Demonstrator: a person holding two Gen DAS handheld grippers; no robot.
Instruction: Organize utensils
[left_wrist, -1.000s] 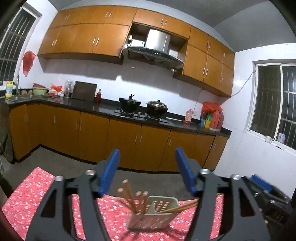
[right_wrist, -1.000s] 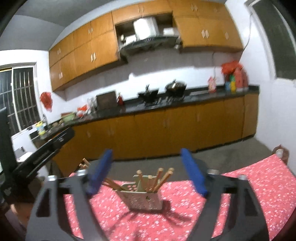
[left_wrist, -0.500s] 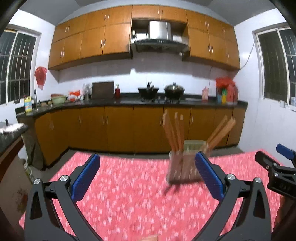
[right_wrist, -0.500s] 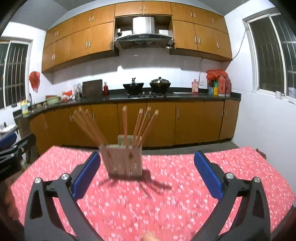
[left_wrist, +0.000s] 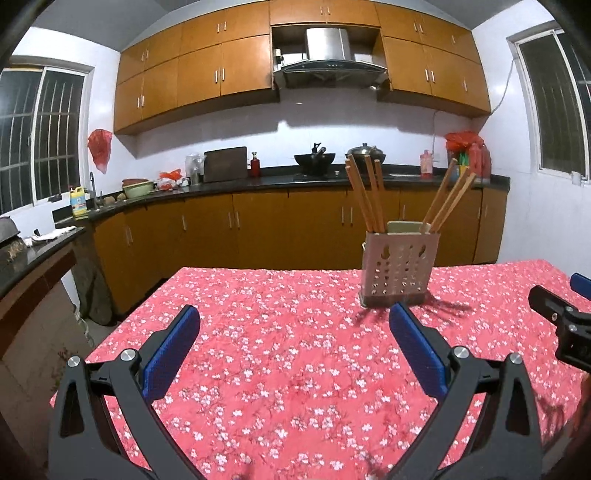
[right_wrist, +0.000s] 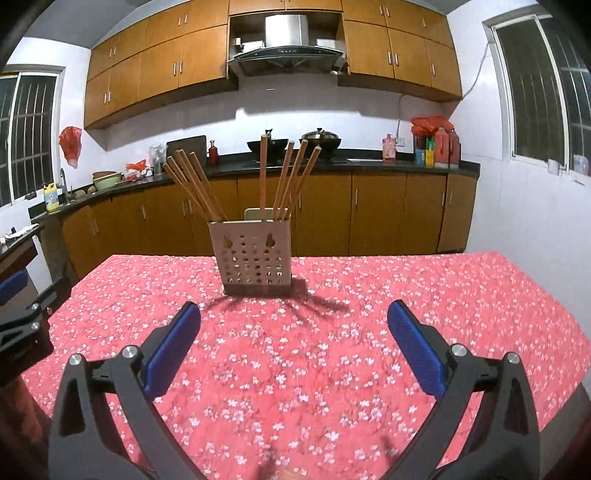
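Both fisheye cameras are sitting low over a table covered in a red, white-flowered cloth (left_wrist: 280, 332), looking forward and slightly down across it toward a wall of orange-brown wooden kitchen cabinets (right_wrist: 321, 218). The left wrist view is catching the pale perforated plastic holder of wooden chopsticks (left_wrist: 400, 264) right of centre; the right wrist view is framing it (right_wrist: 255, 258) nearly dead centre (somewhat nearer). Both are sharing cloth, holder and cabinets, each glimpsing the other's rig at its edge.

Each tool (left_wrist: 293, 343) has black angular arms, silver screws and blue ribbed pads (right_wrist: 415, 347).
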